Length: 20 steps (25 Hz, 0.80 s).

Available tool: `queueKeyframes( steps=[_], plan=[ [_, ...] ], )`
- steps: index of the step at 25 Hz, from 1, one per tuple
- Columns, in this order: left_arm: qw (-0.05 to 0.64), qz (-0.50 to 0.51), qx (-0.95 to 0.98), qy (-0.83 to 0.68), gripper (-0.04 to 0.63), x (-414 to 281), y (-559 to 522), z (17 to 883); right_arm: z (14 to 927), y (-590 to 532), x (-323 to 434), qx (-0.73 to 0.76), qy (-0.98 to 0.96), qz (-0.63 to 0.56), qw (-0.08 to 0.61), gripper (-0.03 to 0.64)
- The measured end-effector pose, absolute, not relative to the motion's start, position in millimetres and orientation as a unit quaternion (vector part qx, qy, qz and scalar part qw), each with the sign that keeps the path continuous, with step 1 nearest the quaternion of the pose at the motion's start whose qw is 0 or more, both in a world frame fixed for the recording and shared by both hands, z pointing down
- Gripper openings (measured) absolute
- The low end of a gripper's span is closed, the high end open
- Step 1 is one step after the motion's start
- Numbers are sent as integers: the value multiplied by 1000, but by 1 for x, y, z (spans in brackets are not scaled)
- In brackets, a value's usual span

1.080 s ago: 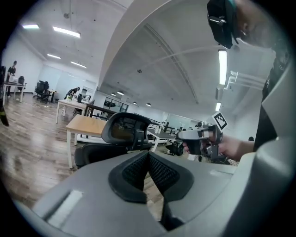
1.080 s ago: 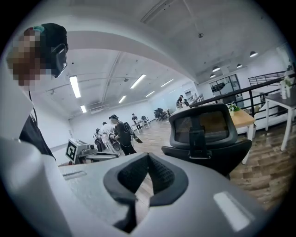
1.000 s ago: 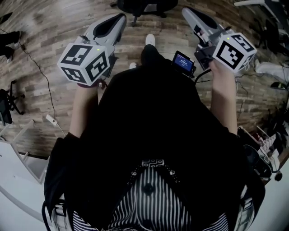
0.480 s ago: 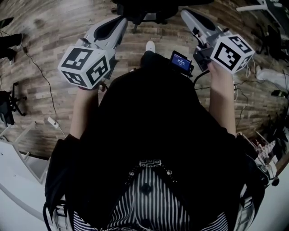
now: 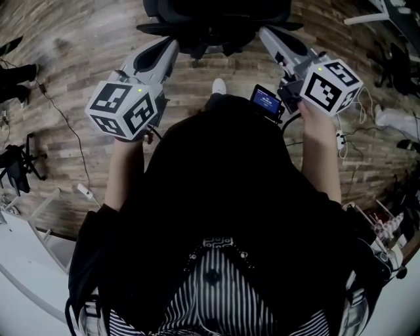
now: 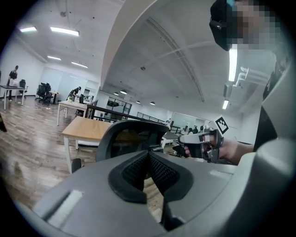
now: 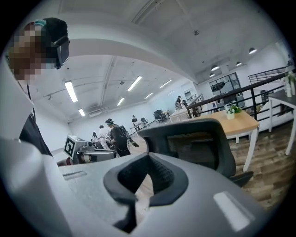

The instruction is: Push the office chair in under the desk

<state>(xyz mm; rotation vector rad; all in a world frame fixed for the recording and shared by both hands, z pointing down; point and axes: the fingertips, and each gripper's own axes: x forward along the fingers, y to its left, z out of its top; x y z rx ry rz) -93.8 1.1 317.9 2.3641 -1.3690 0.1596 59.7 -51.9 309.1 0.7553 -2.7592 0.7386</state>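
The black office chair (image 5: 216, 20) stands at the top of the head view, its mesh back (image 6: 132, 136) toward me. Beyond it is a desk with a light wooden top (image 6: 88, 127) and white legs, also in the right gripper view (image 7: 236, 121). My left gripper (image 5: 167, 46) and right gripper (image 5: 266, 33) point forward side by side, one toward each side of the chair back (image 7: 199, 143), short of it and not touching. Both are shut with nothing between the pads. Each gripper view shows its own shut jaws, left (image 6: 148, 155) and right (image 7: 148, 159).
Wood-plank floor with a cable and power strip (image 5: 82, 190) at the left. White furniture (image 5: 26, 249) sits at the lower left, clutter and cables (image 5: 387, 223) at the right. More desks, a black railing (image 7: 249, 90) and people stand far back in the hall.
Both grippers have moved forward together across the floor. The chair, only partly seen at the top edge of the head view before, now fills more of it and is nearer the fingertips.
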Motion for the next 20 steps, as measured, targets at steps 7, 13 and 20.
queueKeyframes(
  steps=[7,13,20],
  plan=[
    [195,62,839,-503,-2,-79,-75,302,296,-133,98,281,-925,240,91,0],
    [198,72,831,-515,-2,-75,-108,310,308,-169,117,291,-924,227,100,0],
    [205,89,789,-573,-2,-96,-124,332,326,-207,160,310,-918,222,111,2]
  ],
)
